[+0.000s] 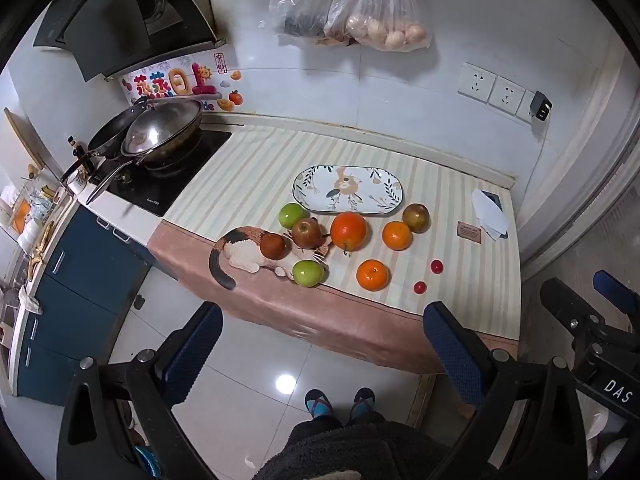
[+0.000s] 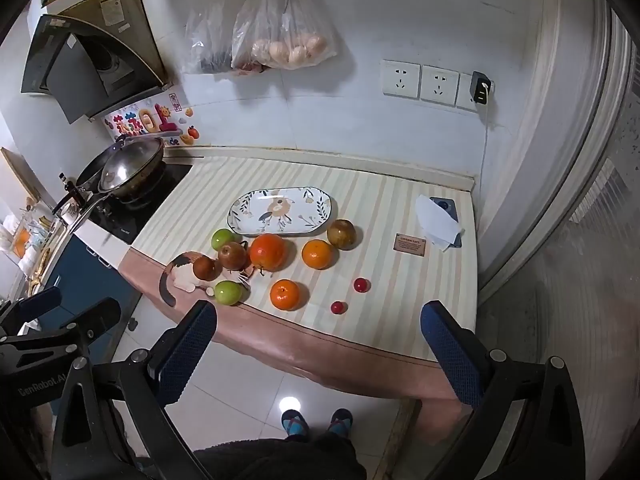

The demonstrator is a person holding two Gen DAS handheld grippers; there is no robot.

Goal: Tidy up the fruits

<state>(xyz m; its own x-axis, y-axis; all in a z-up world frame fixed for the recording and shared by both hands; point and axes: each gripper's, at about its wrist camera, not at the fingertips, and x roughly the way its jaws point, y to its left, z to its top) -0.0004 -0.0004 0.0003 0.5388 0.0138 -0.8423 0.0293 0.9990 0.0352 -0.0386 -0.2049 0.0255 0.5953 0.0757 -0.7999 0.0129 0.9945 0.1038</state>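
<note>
An oval flower-patterned plate lies empty on the striped cloth. In front of it lie loose fruits: a large orange, two small oranges, two green apples, brownish-red apples and two cherry tomatoes. My left gripper is open and empty, held back over the floor before the counter edge. My right gripper is open and empty at the counter's front edge.
A wok and pan sit on the stove at left, under a range hood. A phone with a tissue lies at the counter's right end. Bags hang on the wall. My feet are on the tiled floor.
</note>
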